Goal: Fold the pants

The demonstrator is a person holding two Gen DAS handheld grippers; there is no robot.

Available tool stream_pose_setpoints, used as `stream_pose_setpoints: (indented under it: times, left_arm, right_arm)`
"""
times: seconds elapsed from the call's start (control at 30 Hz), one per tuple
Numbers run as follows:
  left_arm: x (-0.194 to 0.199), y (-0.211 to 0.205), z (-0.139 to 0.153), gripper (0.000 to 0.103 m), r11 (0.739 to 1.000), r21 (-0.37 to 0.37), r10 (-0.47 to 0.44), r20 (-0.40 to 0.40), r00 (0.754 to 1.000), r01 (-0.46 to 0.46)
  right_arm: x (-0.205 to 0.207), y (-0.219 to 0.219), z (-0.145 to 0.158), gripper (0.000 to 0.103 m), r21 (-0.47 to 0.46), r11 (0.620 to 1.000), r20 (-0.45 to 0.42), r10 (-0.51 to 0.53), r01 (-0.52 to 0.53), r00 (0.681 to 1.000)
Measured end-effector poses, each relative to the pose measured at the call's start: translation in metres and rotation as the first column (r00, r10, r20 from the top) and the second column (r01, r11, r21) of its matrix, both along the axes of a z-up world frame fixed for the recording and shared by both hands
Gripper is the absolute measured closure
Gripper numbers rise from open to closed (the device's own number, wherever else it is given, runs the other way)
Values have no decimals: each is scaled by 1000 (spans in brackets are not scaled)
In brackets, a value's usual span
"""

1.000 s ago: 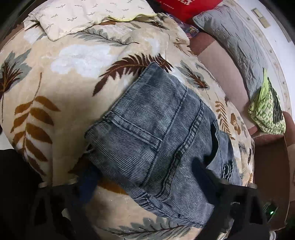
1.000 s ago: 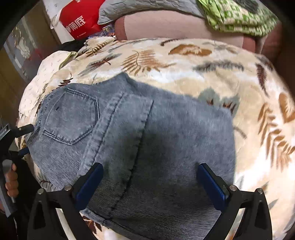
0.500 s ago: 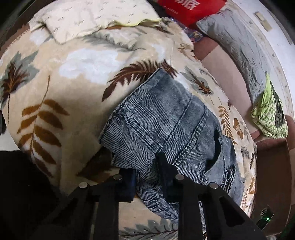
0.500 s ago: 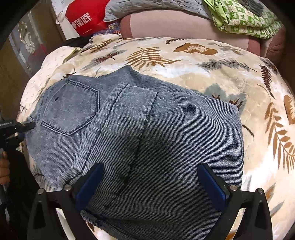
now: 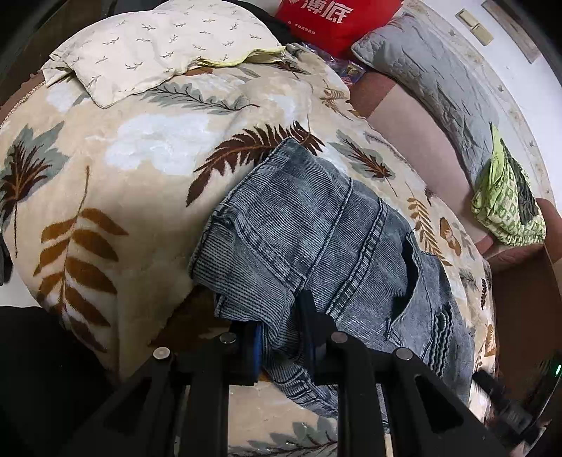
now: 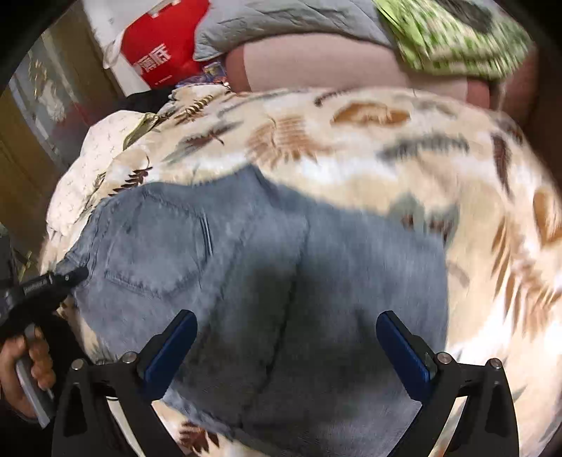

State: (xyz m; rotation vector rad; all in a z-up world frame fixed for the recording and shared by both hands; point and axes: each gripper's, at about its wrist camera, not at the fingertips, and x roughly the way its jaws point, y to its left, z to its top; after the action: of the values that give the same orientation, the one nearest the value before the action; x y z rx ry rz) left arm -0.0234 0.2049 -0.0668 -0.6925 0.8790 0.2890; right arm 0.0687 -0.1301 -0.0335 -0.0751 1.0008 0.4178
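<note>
The folded grey-blue denim pants (image 5: 316, 239) lie on a leaf-print blanket (image 5: 116, 182). My left gripper (image 5: 281, 334) is shut on the pants' near waistband edge, with bunched denim between its fingers. In the right wrist view the pants (image 6: 253, 281) show a back pocket at the left. My right gripper (image 6: 286, 337) is open and empty, its blue pads (image 6: 172, 348) spread wide just above the near part of the pants. The left gripper's tip (image 6: 66, 276) shows there at the pants' left edge, held by a hand. The right view is motion-blurred.
A cream pillow (image 5: 154, 45) lies at the blanket's far left. A red bag (image 5: 333, 21), a grey quilted cushion (image 5: 432, 84) and a green patterned cloth (image 5: 505, 207) sit on the pink sofa (image 5: 414, 130) behind the blanket.
My left gripper went from open to shut on the waistband edge and has bunched the denim. My right gripper stayed open and is moving over the pants, blurring its view.
</note>
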Motion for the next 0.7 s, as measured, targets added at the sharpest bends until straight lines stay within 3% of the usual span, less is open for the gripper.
stream_pose_setpoints:
  times: [0.13, 0.27, 0.33, 0.4, 0.53, 0.7]
  left_arm:
    - [-1, 1, -2, 83, 1000, -5, -11, 14, 1000, 11]
    - [-2, -1, -2, 83, 999, 20, -26, 26, 999, 26]
    - [-2, -2, -2, 83, 999, 30, -30, 31, 999, 29]
    - [-2, -3, -3, 83, 999, 34, -34, 32, 999, 33]
    - [-3, -1, -4, 83, 999, 21, -32, 37, 999, 32]
    - [-4, 0, -3, 83, 1000, 9, -27, 40, 999, 26]
  right_arm:
    - [36, 59, 9, 0, -200, 973, 21, 121, -114, 992]
    - [74, 106, 2, 0, -265, 954, 11, 147, -139, 989]
    - [84, 130, -16, 0, -308, 937, -17, 168, -165, 986]
    - [90, 150, -48, 0, -412, 884, -86, 201, -219, 976]
    - [86, 135, -28, 0, -349, 924, -39, 155, -159, 987]
    - [47, 105, 4, 0, -330, 934, 50, 162, -136, 986]
